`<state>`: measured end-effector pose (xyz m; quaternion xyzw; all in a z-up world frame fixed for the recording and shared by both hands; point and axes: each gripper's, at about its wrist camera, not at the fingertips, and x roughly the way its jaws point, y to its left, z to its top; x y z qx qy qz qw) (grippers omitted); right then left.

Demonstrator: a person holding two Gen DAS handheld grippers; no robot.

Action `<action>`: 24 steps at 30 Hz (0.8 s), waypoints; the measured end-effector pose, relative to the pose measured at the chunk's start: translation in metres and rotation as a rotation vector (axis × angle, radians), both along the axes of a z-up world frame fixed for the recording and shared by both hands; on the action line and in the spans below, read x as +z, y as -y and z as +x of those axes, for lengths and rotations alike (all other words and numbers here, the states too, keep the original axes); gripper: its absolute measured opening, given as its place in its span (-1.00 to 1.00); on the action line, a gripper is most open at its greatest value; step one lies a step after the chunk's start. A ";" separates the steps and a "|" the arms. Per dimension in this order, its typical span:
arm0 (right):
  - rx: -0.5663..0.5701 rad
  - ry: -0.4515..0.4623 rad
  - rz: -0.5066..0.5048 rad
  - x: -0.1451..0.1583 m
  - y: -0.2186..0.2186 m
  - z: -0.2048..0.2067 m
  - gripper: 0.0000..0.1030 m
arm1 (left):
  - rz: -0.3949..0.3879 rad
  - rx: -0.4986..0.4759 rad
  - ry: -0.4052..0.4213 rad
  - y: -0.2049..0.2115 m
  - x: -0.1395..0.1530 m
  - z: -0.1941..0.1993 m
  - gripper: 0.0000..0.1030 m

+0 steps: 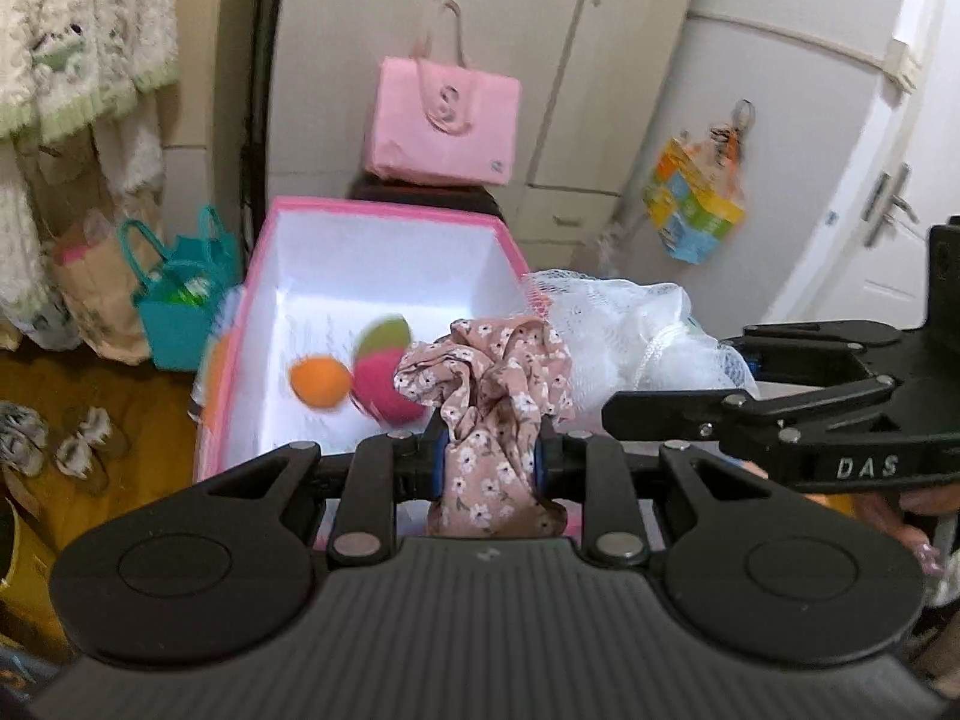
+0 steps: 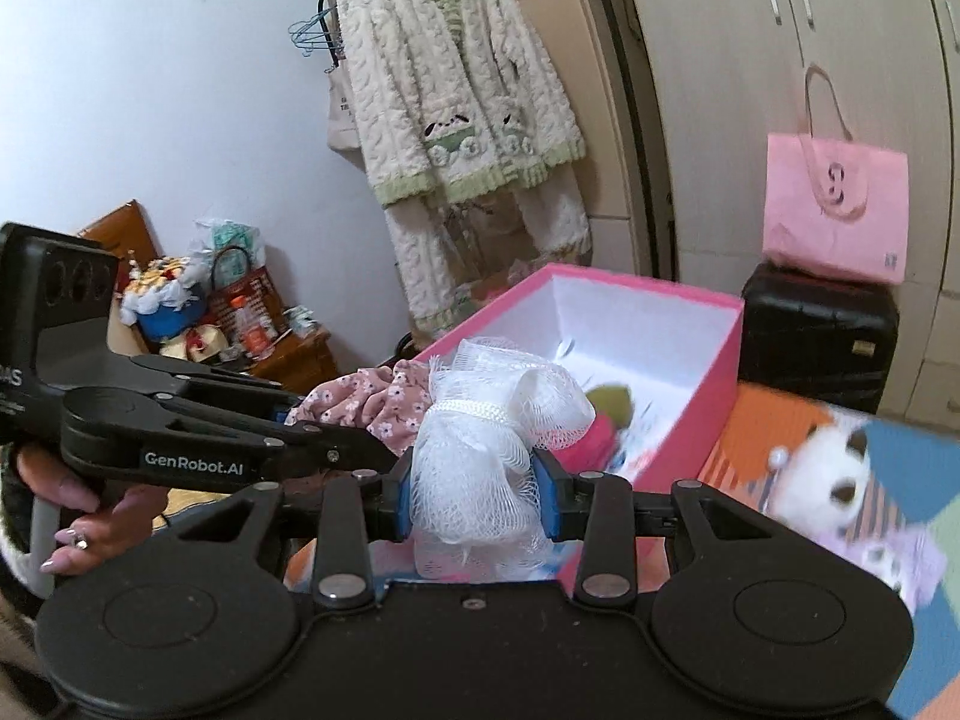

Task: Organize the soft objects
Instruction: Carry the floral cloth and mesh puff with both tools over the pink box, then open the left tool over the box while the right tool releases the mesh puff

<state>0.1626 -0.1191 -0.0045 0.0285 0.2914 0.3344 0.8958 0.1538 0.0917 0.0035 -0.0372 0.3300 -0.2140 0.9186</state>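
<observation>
Left wrist view: the left gripper [image 1: 489,462] is clenched on the floral cloth [image 1: 486,384], with the pink box [image 1: 384,258] open straight ahead and slightly left. Beside it, the right gripper [image 2: 480,489] grasps the white mesh [image 2: 486,450], the box ahead-right.

A fleecy robe [image 2: 462,102] hung beside cream wardrobes [image 1: 510,60]; a white door [image 1: 888,228] stood right, above a wooden floor [image 1: 120,420].
</observation>
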 end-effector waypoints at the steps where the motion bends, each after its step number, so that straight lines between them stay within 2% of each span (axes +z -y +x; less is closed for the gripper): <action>1: 0.012 0.017 0.011 0.000 -0.002 0.006 -0.14 | 0.010 0.009 0.011 0.001 0.000 0.006 -0.54; 6: 0.032 0.019 0.032 -0.007 -0.009 0.038 -0.15 | 0.028 0.058 0.001 0.005 -0.004 0.045 -0.54; 11: -0.020 -0.050 0.003 -0.025 -0.010 0.077 -0.15 | 0.037 0.092 -0.013 0.007 -0.015 0.081 -0.54; 18: -0.029 -0.077 -0.109 -0.039 -0.029 0.109 -0.15 | 0.107 0.092 -0.138 0.019 -0.025 0.132 -0.54; 24: -0.053 -0.043 -0.239 -0.048 -0.044 0.117 -0.15 | 0.173 0.104 -0.175 0.027 -0.037 0.153 -0.54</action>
